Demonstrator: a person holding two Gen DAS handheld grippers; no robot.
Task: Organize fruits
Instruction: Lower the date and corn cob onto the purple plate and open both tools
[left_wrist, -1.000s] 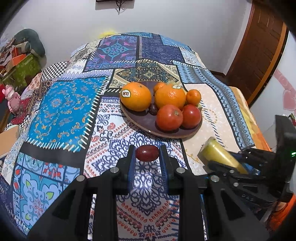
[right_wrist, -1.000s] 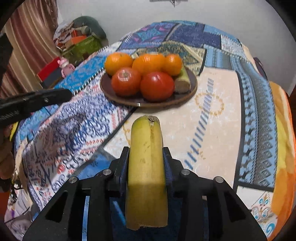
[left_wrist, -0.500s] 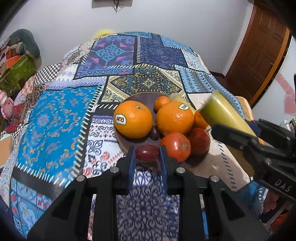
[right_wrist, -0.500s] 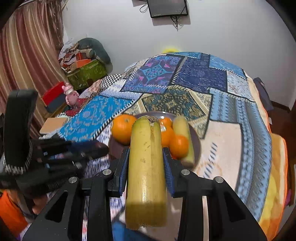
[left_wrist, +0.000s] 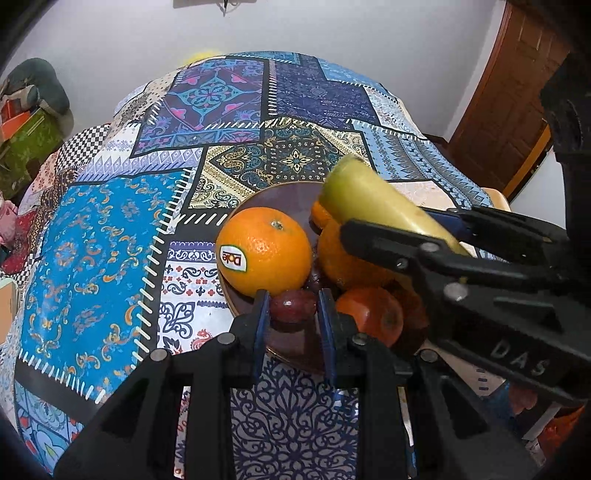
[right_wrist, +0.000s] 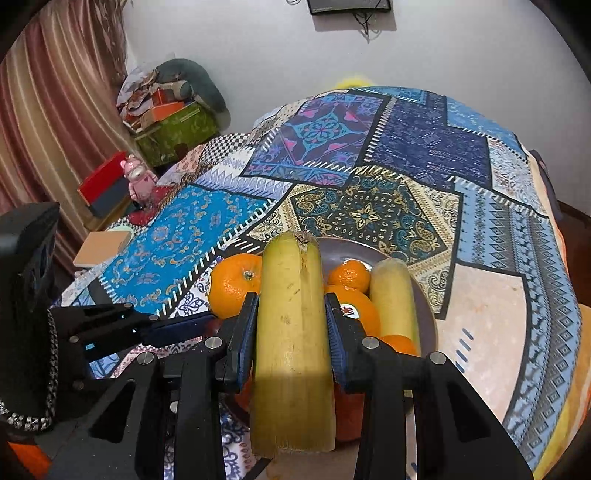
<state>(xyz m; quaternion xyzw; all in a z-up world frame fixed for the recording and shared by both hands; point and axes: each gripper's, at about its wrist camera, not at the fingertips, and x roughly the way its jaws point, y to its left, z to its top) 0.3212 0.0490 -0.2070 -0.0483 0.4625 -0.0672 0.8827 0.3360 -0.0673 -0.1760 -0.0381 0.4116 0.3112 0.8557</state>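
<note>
We see our left black two-finger gripper (left_wrist: 291, 314) angled downward, blue-padded jaws clamped on a small dark red grape (left_wrist: 292, 305). Our right black two-finger gripper (right_wrist: 291, 328), just beside it, grips a yellow-green banana piece (right_wrist: 291, 332) lengthwise, likewise angled down

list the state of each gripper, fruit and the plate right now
left gripper: shut on small dark red grape, over the plate's near edge
right gripper: shut on cut yellow-green banana piece, above the plate
round brown plate: on the patchwork cloth, loaded with fruit
stickered large orange: resting on plate
second banana piece: lying on plate
</note>
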